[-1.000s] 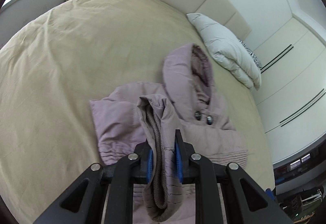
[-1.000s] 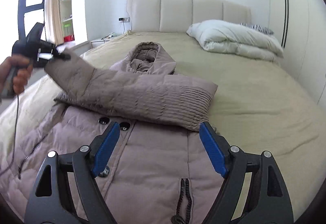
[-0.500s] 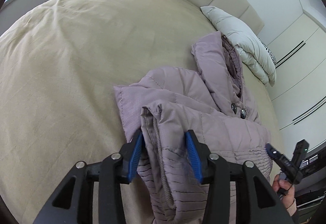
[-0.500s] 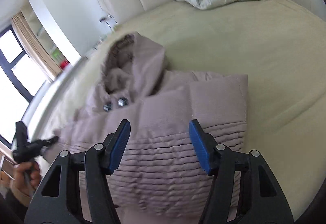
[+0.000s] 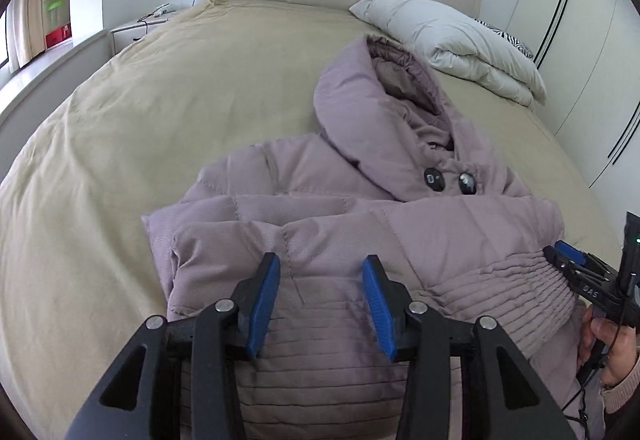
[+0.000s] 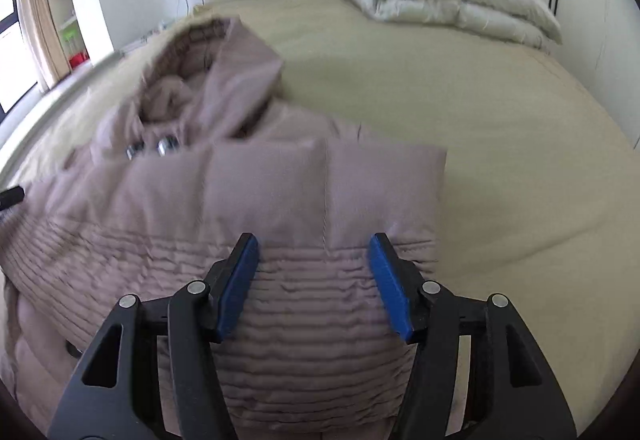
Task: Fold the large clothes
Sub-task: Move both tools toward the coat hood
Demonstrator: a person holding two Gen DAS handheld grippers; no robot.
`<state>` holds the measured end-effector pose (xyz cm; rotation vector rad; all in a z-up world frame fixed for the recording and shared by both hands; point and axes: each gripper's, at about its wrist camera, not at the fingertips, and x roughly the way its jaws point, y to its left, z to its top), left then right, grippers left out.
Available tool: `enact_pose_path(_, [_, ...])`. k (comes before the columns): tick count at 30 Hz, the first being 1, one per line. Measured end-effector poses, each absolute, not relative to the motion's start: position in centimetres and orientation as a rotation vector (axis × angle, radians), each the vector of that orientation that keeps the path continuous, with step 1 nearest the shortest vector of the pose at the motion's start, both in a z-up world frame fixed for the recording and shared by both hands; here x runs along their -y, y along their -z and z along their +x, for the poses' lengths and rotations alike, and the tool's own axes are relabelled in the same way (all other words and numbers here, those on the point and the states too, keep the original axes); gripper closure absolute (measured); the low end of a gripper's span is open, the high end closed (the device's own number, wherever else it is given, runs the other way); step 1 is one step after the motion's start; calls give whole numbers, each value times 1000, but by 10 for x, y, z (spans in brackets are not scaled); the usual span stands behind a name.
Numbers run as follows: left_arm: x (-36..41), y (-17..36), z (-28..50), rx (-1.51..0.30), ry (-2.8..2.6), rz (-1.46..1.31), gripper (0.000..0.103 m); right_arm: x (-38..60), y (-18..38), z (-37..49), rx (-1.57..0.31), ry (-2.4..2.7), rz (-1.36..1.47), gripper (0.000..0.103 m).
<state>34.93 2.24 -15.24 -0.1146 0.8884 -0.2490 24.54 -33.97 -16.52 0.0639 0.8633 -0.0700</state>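
A wide bed (image 5: 168,128) with a tan cover carries everything; a white folded duvet (image 5: 452,40) lies near the headboard. The mauve puffer jacket (image 5: 360,224) lies at the near side of the bed, hood (image 5: 360,112) pointing toward the headboard, so its long axis runs away from both tools. Both sleeves are folded across the chest, their ribbed cuffs (image 6: 312,320) lying nearest. The left tool (image 5: 320,300) hangs over the left part of the folded bundle, its blue pads spread with fabric below but not pinched. The right tool (image 6: 314,280) hovers over the right sleeve's cuff, also spread and gripping nothing. Judging by this, the hem lies toward the person, equally near both hands, for a fold toward the hood.
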Motion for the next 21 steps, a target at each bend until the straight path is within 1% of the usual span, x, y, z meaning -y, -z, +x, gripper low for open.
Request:
enact_pose_path(1, [-21,154,349,-881,246,-103,56,342,168,241,-829,54,62,45])
enact_pose_path(3, [-21,150,350,-887,247,-93,56,342,166,238,-830,41,45,45])
enact_pose_path(6, [-25,124,350,-838,243,-123,55,350,148,233,-812,37,114,45])
enact_pose_path(8, [-19,106,365,-805,239,-113,39,357,129,230,-730,4,180,45])
enact_pose_path(11, [6,89,402,-778,233,-56,39,358,110,238,-679,-24,225,45])
enact_pose_path(16, [58,79,485,-814,239,-27,37,337,94,287,-691,-101,194,45])
enact_pose_path(18, [76,80,513,-814,195,11,30,327,87,315,-698,-123,151,45])
enact_pose_path(20, [89,85,541,-816,162,50,21,326,79,340,-699,-123,139,45])
enact_pose_path(21, [94,90,556,-831,138,65,21,327,76,351,-699,-131,150,45])
